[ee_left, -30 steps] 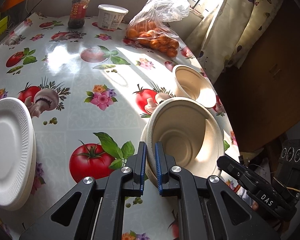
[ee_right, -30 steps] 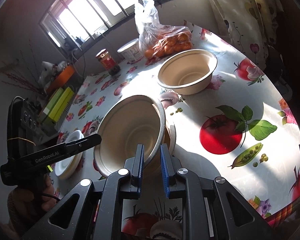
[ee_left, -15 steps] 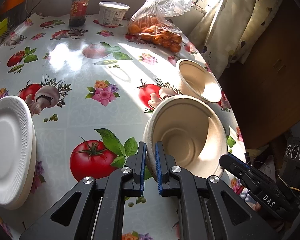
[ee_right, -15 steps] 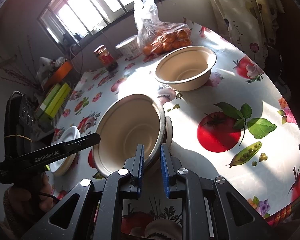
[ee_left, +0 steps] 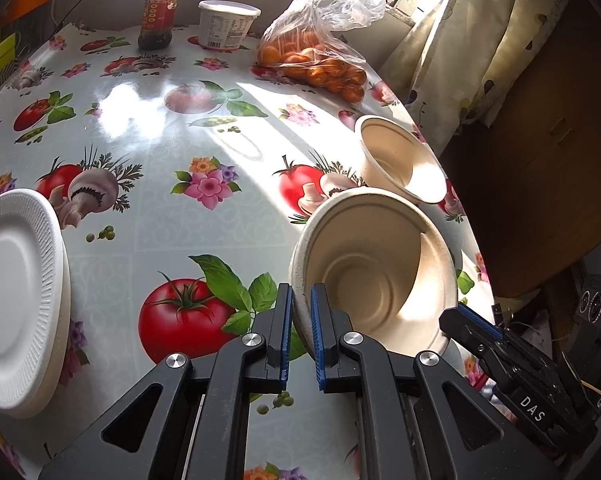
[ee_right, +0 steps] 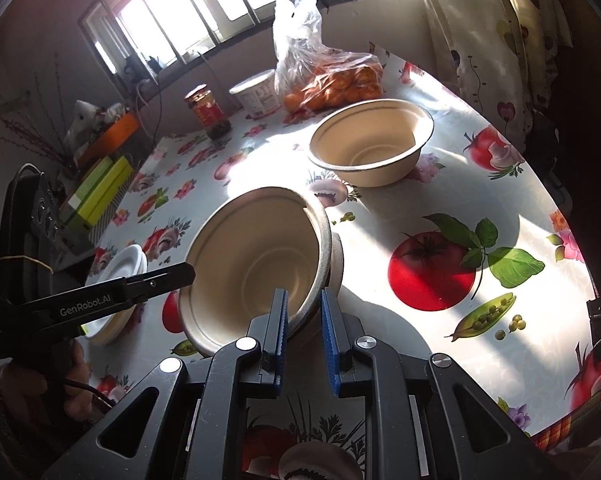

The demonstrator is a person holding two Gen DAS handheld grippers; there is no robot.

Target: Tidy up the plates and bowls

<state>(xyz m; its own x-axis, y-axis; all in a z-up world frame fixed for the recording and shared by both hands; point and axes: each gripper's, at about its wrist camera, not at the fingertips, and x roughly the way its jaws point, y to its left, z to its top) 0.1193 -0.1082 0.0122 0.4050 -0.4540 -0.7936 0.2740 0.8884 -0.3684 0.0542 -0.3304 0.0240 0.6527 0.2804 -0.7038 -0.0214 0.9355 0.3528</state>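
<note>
Left wrist: left tongs (ee_left: 300, 332), black with blue ribbed pads, pinched on the near rim of a beige moulded-fibre bowl (ee_left: 374, 268). Bowl is tilted, mouth toward the camera; matte, round, flat rolled lip. Right tongs (ee_left: 470, 326) reach the same bowl's rim from the lower right; grip not readable in this view. Second bowl (ee_left: 400, 160), same material, sits apart behind it near the desk (ee_left: 148, 216) edge. Desk wears glossy oilcloth printed with tomatoes, mushrooms, flowers. White foam plates (ee_left: 18, 276) with ribbed rims stacked at far left. At the back: glass jar (ee_left: 160, 16), white plastic tub (ee_left: 226, 24), crinkled clear bag of oranges (ee_left: 320, 56).

Right wrist: right tongs (ee_right: 302, 320) clamped over the rim where one bowl (ee_right: 256, 264) appears to nest in another, a lower lip showing at right. Left tongs (ee_right: 180, 270) meet the rim on the opposite side; hand (ee_right: 40, 372) on the grip below. Second bowl (ee_right: 370, 144) upright on the desk (ee_right: 540, 340) beyond. Plates (ee_right: 118, 280) partly hidden at left.
</note>
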